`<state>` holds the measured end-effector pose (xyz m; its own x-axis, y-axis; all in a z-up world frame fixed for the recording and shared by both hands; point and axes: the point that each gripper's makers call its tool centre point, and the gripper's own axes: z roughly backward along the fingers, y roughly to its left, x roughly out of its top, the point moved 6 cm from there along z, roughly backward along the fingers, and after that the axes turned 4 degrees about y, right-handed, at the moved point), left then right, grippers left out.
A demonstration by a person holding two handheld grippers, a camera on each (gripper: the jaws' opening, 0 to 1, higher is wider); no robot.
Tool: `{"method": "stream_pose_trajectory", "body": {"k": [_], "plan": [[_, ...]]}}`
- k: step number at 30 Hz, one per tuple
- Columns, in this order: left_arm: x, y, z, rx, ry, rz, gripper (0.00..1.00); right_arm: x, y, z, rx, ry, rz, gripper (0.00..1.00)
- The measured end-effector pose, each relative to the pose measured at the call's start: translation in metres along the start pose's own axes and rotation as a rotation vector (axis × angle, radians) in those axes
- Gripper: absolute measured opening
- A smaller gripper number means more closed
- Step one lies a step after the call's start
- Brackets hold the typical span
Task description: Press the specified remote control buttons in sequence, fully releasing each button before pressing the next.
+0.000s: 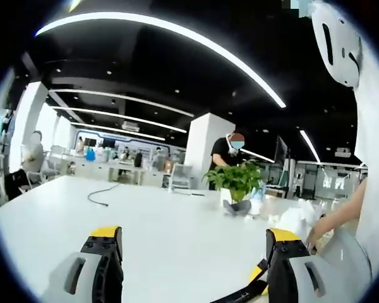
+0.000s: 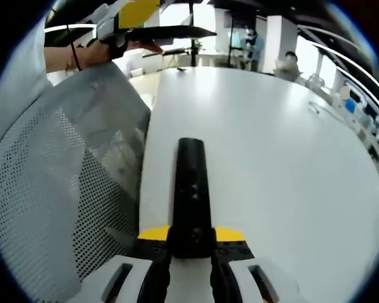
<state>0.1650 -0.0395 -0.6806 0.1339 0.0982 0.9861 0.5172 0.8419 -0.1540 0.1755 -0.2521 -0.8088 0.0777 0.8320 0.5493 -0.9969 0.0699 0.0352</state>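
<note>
A slim black remote control (image 2: 191, 180) lies lengthwise over the white table (image 2: 271, 164), its far end pointing away from me. My right gripper (image 2: 191, 241) is shut on its near end, with the yellow-tipped fingers (image 2: 153, 234) pressed to both sides. In the left gripper view my left gripper (image 1: 194, 243) stands wide open above the table (image 1: 170, 227), with nothing between its yellow-tipped fingers (image 1: 104, 233). In the right gripper view the left gripper (image 2: 145, 22) is at the top left, carried by a hand (image 2: 104, 44).
A grey mesh chair back (image 2: 63, 189) stands close on the left of the remote. On the table are a potted green plant (image 1: 237, 180) and a thin black cable (image 1: 101, 194). A person in black (image 1: 226, 151) stands behind the plant; more desks line the back.
</note>
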Motion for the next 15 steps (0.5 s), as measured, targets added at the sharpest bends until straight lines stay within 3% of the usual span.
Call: {"method": "stream_pose_trajectory", "body": {"k": [15], "plan": [[-0.004,0.004,0.0,0.025,0.027,0.008,0.97,0.005,-0.043,-0.004,0.014,0.0,0.005,0.2]]}}
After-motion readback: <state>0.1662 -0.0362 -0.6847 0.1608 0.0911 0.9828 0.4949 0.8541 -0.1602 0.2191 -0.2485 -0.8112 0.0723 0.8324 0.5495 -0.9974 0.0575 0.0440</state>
